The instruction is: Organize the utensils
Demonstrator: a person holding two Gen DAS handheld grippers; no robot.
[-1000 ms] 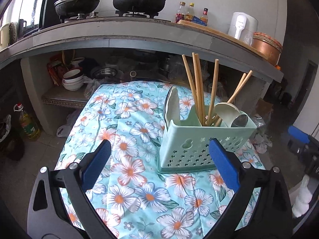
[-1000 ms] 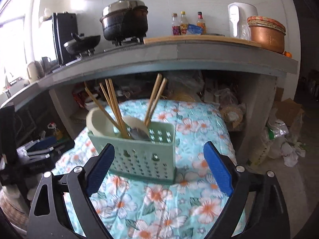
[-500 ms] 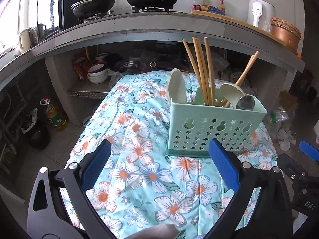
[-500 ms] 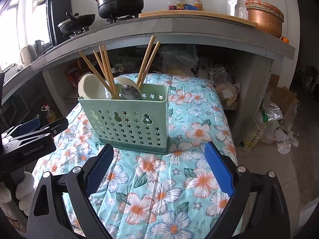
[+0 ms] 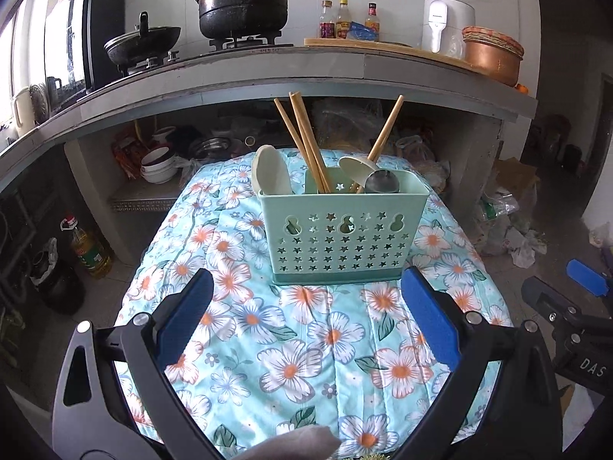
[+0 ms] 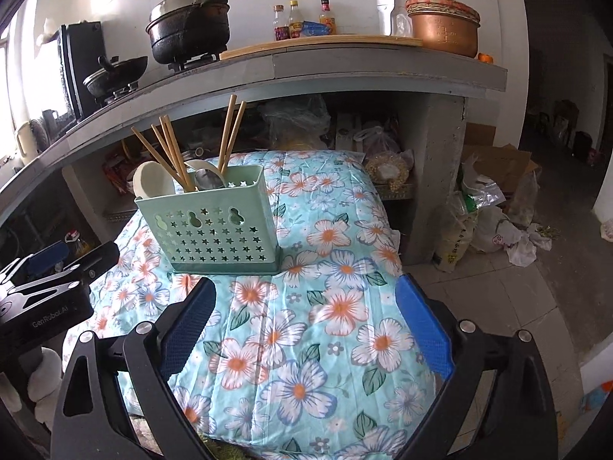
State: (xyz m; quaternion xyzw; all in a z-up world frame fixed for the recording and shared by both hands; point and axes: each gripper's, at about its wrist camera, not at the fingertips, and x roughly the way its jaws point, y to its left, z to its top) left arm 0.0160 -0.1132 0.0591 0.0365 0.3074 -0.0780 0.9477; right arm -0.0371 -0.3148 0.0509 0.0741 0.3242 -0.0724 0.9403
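Observation:
A mint-green perforated utensil basket [image 5: 341,234] stands upright on the floral cloth-covered table [image 5: 291,364]; it also shows in the right wrist view [image 6: 210,226]. It holds wooden chopsticks [image 5: 306,142], white spoons [image 5: 270,172] and a metal spoon [image 5: 381,183]. My left gripper [image 5: 306,322] is open and empty, well short of the basket. My right gripper [image 6: 306,322] is open and empty, to the right of and behind the basket.
A concrete counter [image 5: 268,73] with pots, bottles and a copper bowl runs behind the table. Bowls and bags fill the shelf under it. An oil bottle [image 5: 86,247] stands on the floor left. Bags and a cardboard box [image 6: 498,176] lie at right.
Both grippers have pulled back and away from the basket, which now looks smaller and farther. Both stay open and empty. The basket has not moved.

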